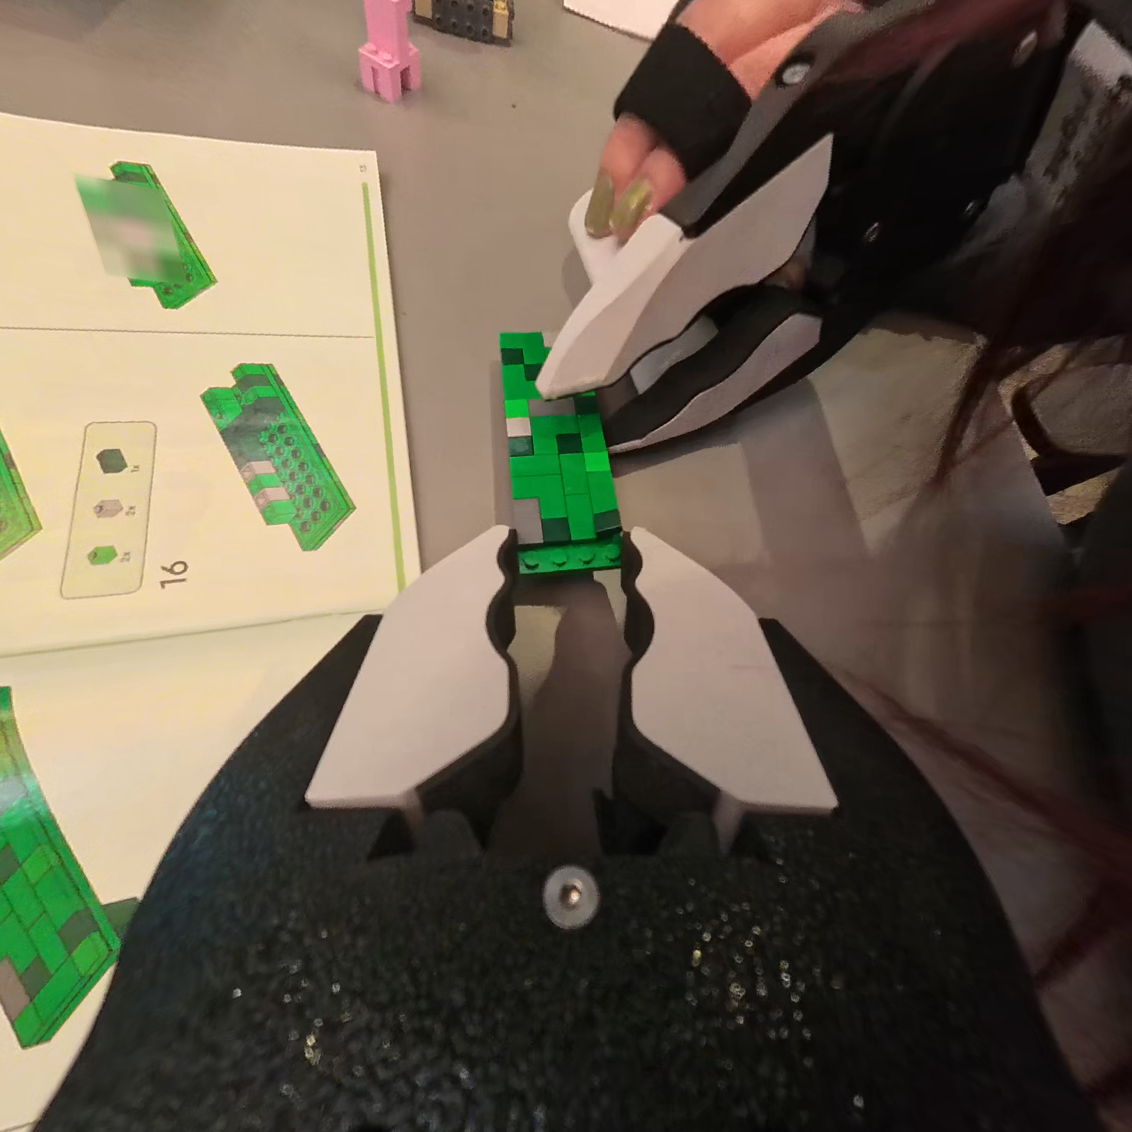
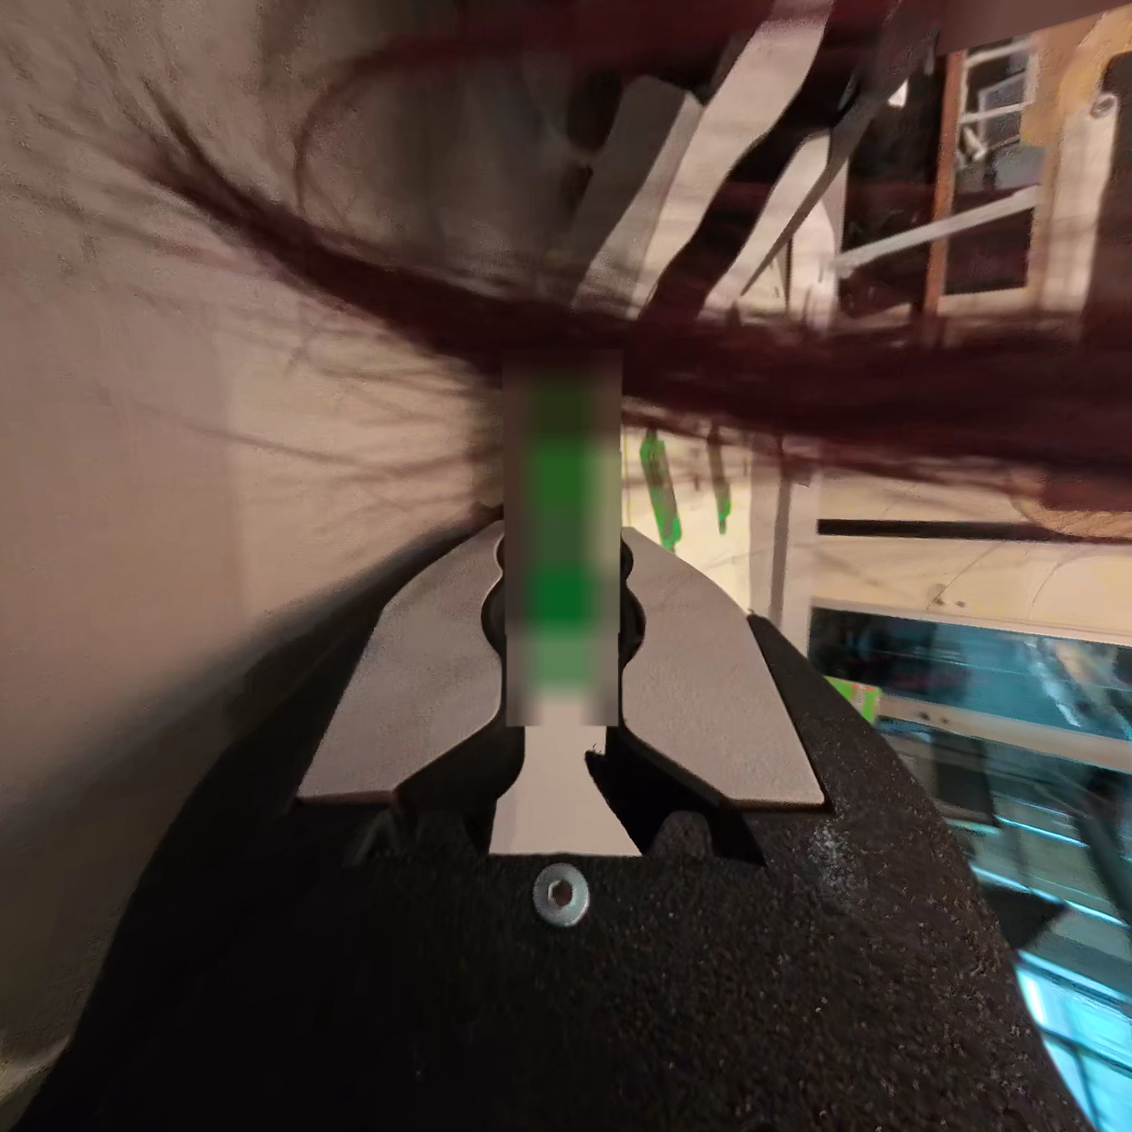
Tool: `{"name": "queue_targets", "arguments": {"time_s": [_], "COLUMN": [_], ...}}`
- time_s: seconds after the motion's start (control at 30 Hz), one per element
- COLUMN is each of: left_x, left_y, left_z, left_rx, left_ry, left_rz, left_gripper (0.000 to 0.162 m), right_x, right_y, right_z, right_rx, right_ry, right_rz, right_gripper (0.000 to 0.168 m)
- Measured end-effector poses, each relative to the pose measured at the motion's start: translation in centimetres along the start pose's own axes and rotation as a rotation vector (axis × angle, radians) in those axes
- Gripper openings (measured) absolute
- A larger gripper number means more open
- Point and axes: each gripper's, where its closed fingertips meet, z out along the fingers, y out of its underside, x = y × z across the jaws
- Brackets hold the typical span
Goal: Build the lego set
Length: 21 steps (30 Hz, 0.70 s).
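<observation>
While the grey surface (image 1: 478, 202) carries everything in the left wrist view, the largest thing on it is the open instruction booklet (image 1: 202, 392), lying well left of the left gripper (image 1: 569, 548) and beside its left finger. The green lego panel (image 1: 560, 453), a long flat build tiled in greens, grey and white, lies straight ahead of the left gripper. Its near studded edge sits between the two fingertips, whose pads appear to press its two sides, so the jaws stand narrowly parted and closed on the panel's end. The right gripper (image 1: 573, 410) comes in from the upper right, held by a hand (image 1: 674, 122) in a fingerless black glove, with one finger over the panel's far end and the other beside its right edge. In the right wrist view the right gripper (image 2: 560, 545) has a mosaic patch over the gap, so whether its jaws grip anything cannot be told. A small pink lego figure (image 1: 389, 58) stands far beyond the jaws, near a dark studded piece (image 1: 462, 18).
</observation>
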Motion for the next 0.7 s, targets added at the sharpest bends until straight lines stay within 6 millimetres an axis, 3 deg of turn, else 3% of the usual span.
{"name": "queue_targets", "arguments": {"time_s": [0.27, 0.7], "left_x": [0.4, 0.7], "left_y": [-0.8, -3.2], "left_z": [-0.5, -2.0], "left_rx": [0.058, 0.175], "left_ry": [0.006, -0.040], "left_rz": [0.011, 0.059], "left_gripper": [0.032, 0.032], "right_x": [1.6, 5.4], "right_y": [0.8, 0.1], "right_z": [2.3, 1.1], "right_rx": [-0.175, -0.181], "right_ry": [0.216, 0.464], "right_rz": [-0.234, -0.225], "right_gripper": [0.014, 0.007]}}
